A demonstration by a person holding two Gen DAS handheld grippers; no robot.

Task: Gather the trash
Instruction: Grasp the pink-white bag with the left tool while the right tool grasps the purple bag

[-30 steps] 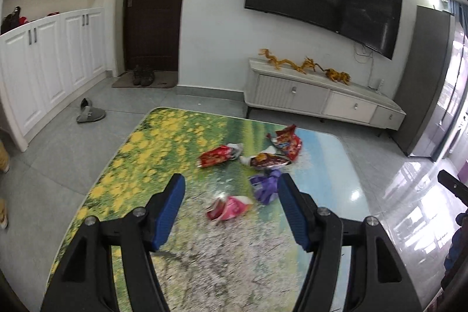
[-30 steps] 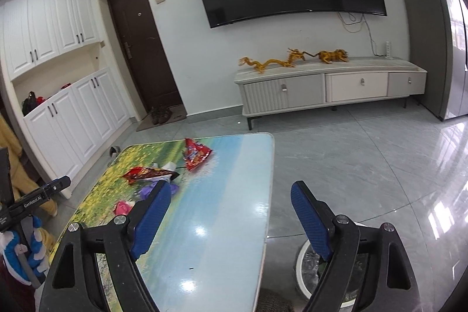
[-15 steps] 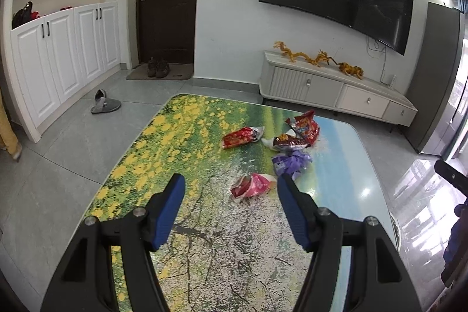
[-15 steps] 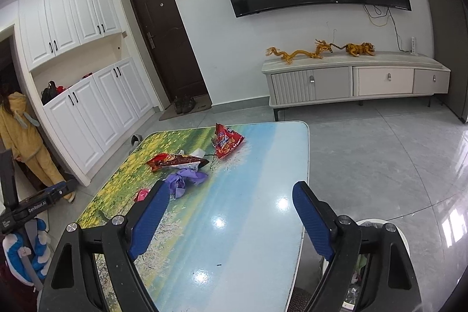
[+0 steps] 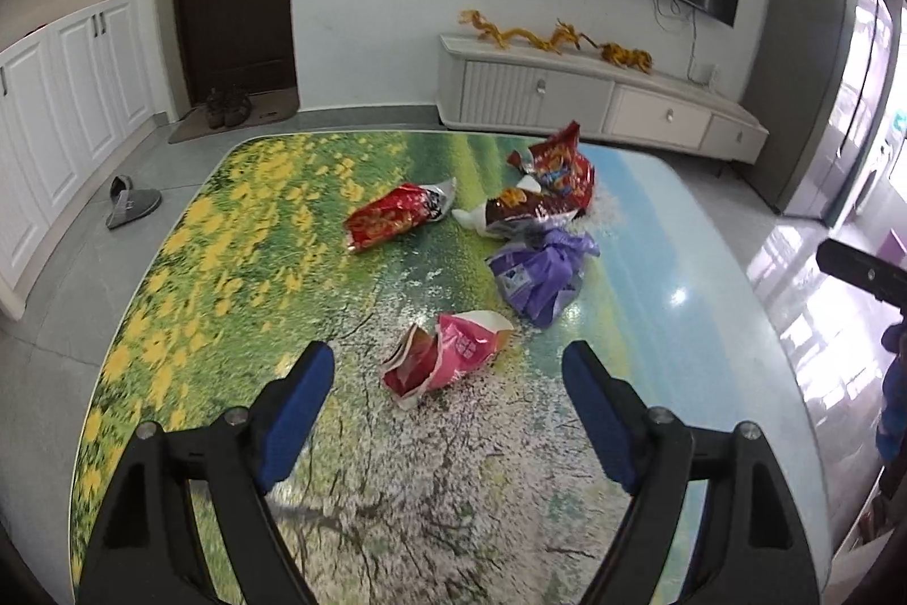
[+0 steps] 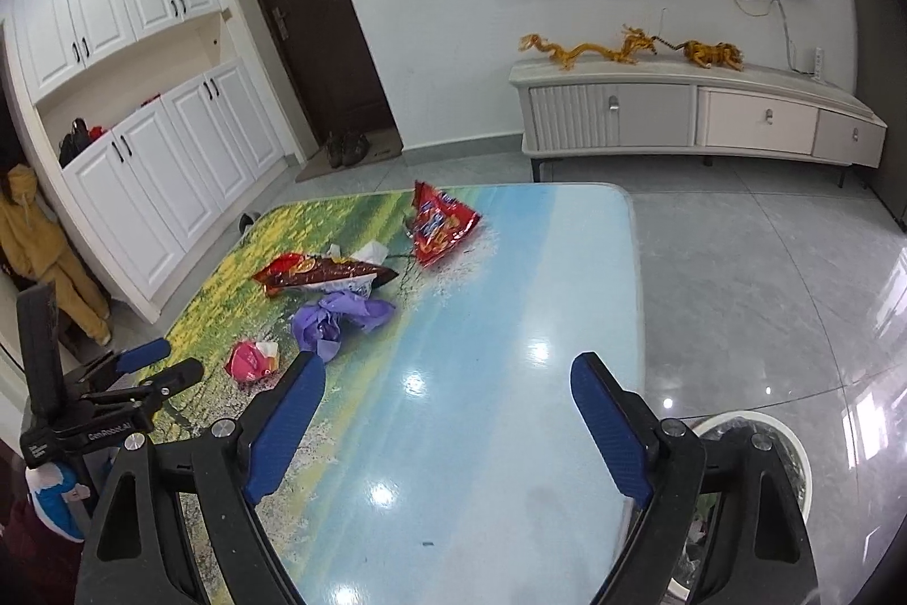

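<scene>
Several empty snack bags lie on the flower-print table (image 5: 187, 265). A pink wrapper (image 5: 448, 355) is nearest, just ahead of my left gripper (image 5: 448, 369), whose jaws are opening; the wrapper lies in line with the gap, untouched. Behind it are a crumpled purple bag (image 5: 541, 273), a red bag (image 5: 397, 216), a brown-red bag (image 5: 527, 208) and another red bag (image 5: 558, 163). My right gripper (image 6: 448, 372) is open and empty over the blue part of the table (image 6: 510, 321). It also sees the left gripper (image 6: 170, 364) beside the pink wrapper (image 6: 252, 361) and the purple bag (image 6: 334, 321).
A white round bin (image 6: 754, 426) with a liner stands on the floor by the table's right edge. A TV cabinet (image 6: 697, 117) lines the far wall, and a grey slipper (image 5: 130, 202) lies on the floor. A person in yellow (image 6: 34, 236) stands by the white cupboards.
Both grippers have come down and closer to the table. The left jaws stand wider apart, and the pink wrapper now sits larger between them. The right view has swung over the table.
</scene>
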